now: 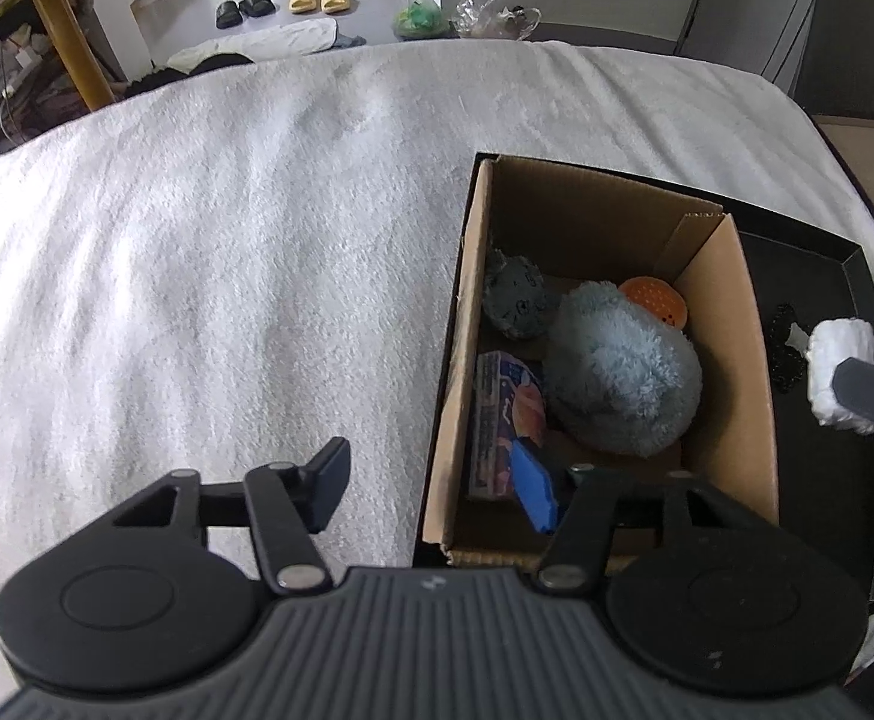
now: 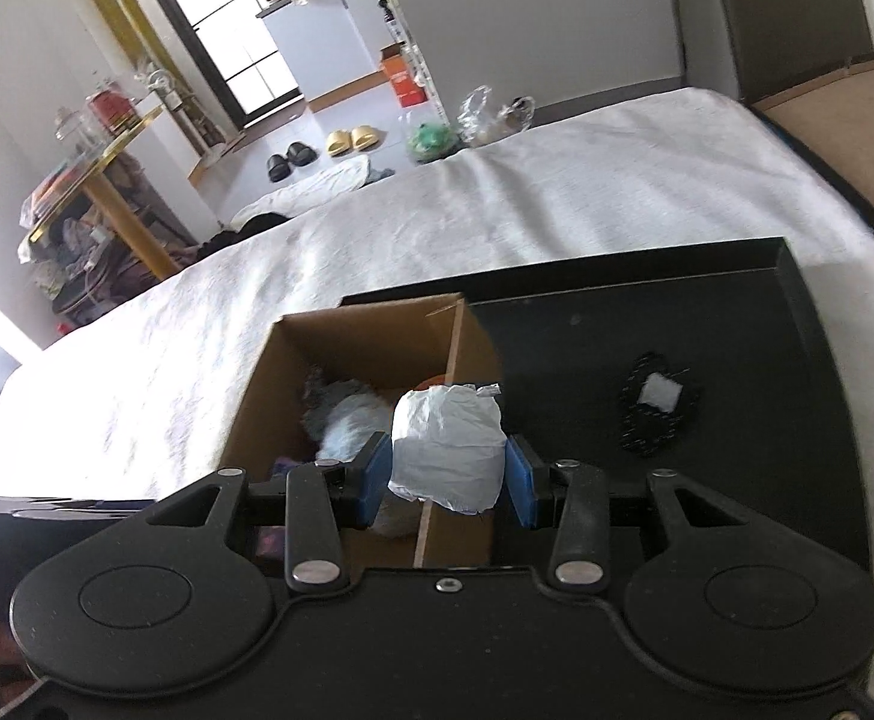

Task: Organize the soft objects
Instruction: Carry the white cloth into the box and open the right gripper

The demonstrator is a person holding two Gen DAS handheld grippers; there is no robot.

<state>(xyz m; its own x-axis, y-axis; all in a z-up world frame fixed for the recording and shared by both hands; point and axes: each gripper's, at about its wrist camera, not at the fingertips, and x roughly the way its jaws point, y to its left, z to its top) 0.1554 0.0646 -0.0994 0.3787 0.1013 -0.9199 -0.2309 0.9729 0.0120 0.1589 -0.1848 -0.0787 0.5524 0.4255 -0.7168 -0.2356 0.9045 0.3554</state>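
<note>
Right fingers point(image 2: 448, 474) clamp the white wad point(image 2: 446, 450) just above the cardboard box point(image 2: 257, 396) right wall; it could snag there and drop onto the black tray point(image 2: 737, 312). Left fingers point(image 1: 446, 489) half-open, empty, straddling the box's left wall.

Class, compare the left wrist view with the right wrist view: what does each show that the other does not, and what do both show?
Only the left wrist view shows the box's floor clearly: a grey plush, an orange perforated disc and a printed packet, plus the open left gripper.

Only the right wrist view shows the right gripper gripping the white bundle between blue pads.

Both show the cardboard box, pale blue plush, black tray and black beaded string.
</note>
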